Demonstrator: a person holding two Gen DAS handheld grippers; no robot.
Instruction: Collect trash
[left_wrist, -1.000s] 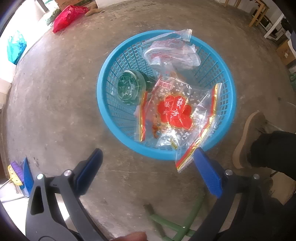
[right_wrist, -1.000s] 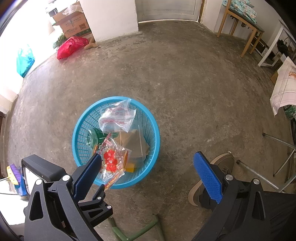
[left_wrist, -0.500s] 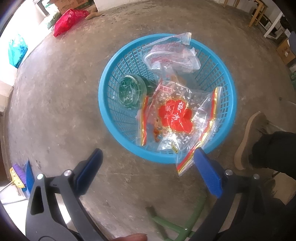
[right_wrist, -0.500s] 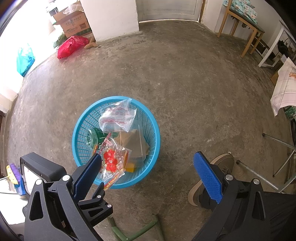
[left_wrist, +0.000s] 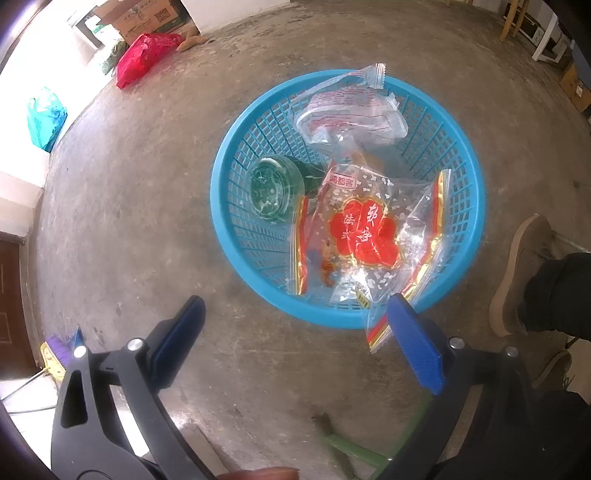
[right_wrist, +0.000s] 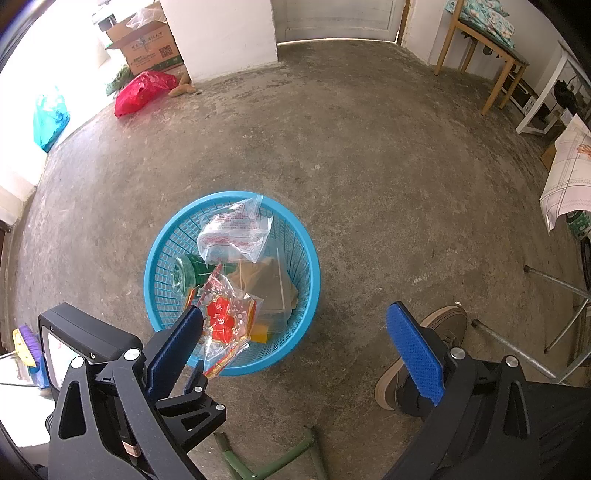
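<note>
A blue plastic basket (left_wrist: 236, 236) (right_wrist: 306, 258) stands on the concrete floor. In it lie a clear bag with a red flower print (left_wrist: 365, 236) (right_wrist: 221, 321) hanging over the near rim, a crumpled clear wrapper (left_wrist: 351, 114) (right_wrist: 236, 232), a green bottle (left_wrist: 275, 194) (right_wrist: 184, 273) and brown paper (right_wrist: 269, 288). My left gripper (left_wrist: 295, 325) hovers open just short of the basket's near rim, holding nothing. My right gripper (right_wrist: 295, 332) is open and higher up, to the right of the basket; the left gripper's body (right_wrist: 88, 343) shows below it.
A person's shoe (left_wrist: 517, 273) (right_wrist: 436, 332) stands right of the basket. A red bag (right_wrist: 140, 92), a cardboard box (right_wrist: 147, 44) and a teal bag (right_wrist: 50, 118) lie at the far left. Wooden table (right_wrist: 480, 40) far right. Green stool legs (right_wrist: 258, 461) are below.
The left gripper has drifted slightly back and left, so the basket sits a little more to the right in its view. The right gripper has hardly moved. Both stay open.
</note>
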